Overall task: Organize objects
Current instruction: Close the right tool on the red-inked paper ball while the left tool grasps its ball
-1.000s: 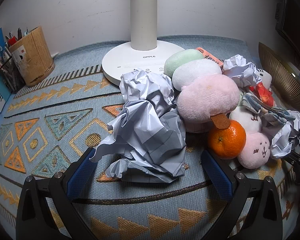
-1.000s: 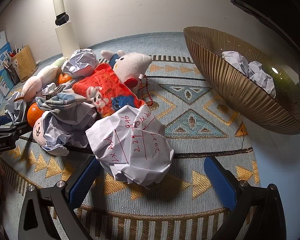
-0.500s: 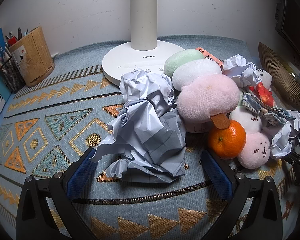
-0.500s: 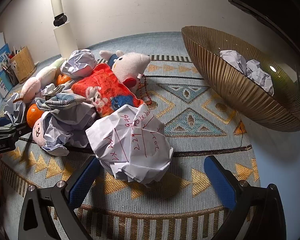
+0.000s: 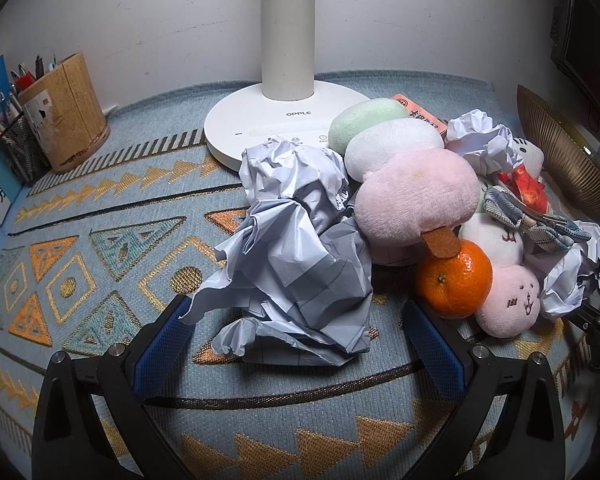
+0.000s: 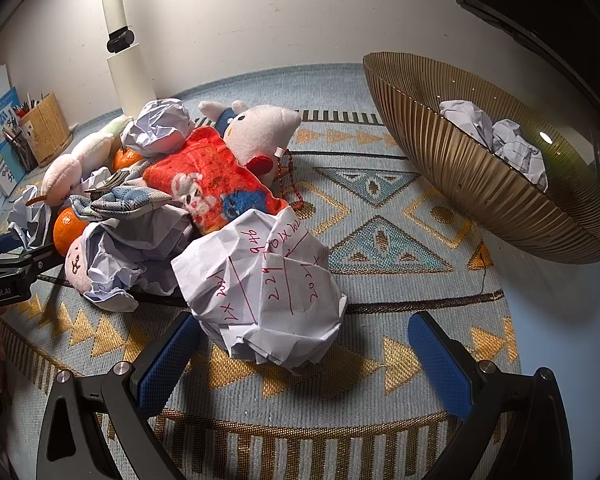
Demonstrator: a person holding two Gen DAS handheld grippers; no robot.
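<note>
My left gripper [image 5: 296,320] is open, its fingers on either side of a grey crumpled paper ball [image 5: 296,256] on the patterned mat. My right gripper [image 6: 304,344] is open around a white crumpled paper ball with red writing [image 6: 268,288]. A heap lies between them: a pink, white and green plush [image 5: 412,196], an orange [image 5: 454,278], a small pink plush [image 5: 508,304], a white plush in red clothes [image 6: 220,184] and more paper balls [image 6: 136,256]. A gold ribbed bowl [image 6: 472,184] at the right holds two paper balls [image 6: 496,136].
A white lamp base [image 5: 284,120] stands at the back by the wall. A wooden pen holder [image 5: 66,112] and a mesh pen cup [image 5: 18,148] stand at the back left. The left gripper shows at the left edge of the right wrist view [image 6: 8,268].
The right gripper has shifted slightly, so the bowl and the paper ball sit a little further left in its view. The left gripper has not moved.
</note>
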